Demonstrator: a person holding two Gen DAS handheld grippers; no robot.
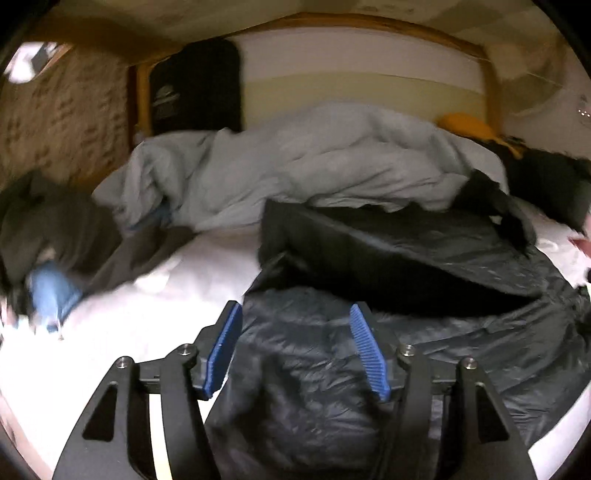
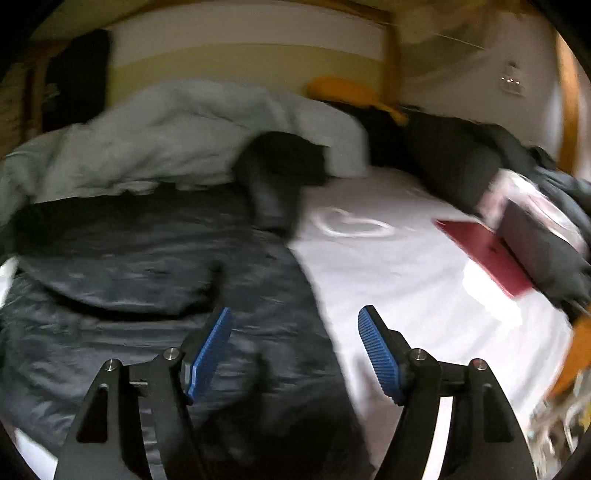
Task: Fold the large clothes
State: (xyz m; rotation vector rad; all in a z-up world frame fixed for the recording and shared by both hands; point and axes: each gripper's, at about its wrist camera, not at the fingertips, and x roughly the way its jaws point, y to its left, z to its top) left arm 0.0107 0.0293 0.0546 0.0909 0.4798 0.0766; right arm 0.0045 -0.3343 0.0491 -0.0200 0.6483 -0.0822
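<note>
A dark navy puffer jacket (image 1: 369,295) lies spread on the white bed sheet (image 1: 166,295); its upper part is folded over the body. My left gripper (image 1: 295,314) is open above the jacket's near left part, holding nothing. In the right wrist view the jacket (image 2: 147,277) fills the left half. My right gripper (image 2: 295,317) is open over the jacket's right edge, where it meets the white sheet (image 2: 406,295), and holds nothing. Both views are blurred.
A rumpled pale grey duvet (image 1: 314,166) lies behind the jacket. Dark clothes (image 1: 55,229) and a blue item (image 1: 51,288) lie at the left. A red laptop (image 2: 484,254), dark clothing (image 2: 461,158) and a yellow item (image 2: 351,92) are at the right. A wooden headboard (image 1: 369,22) stands behind.
</note>
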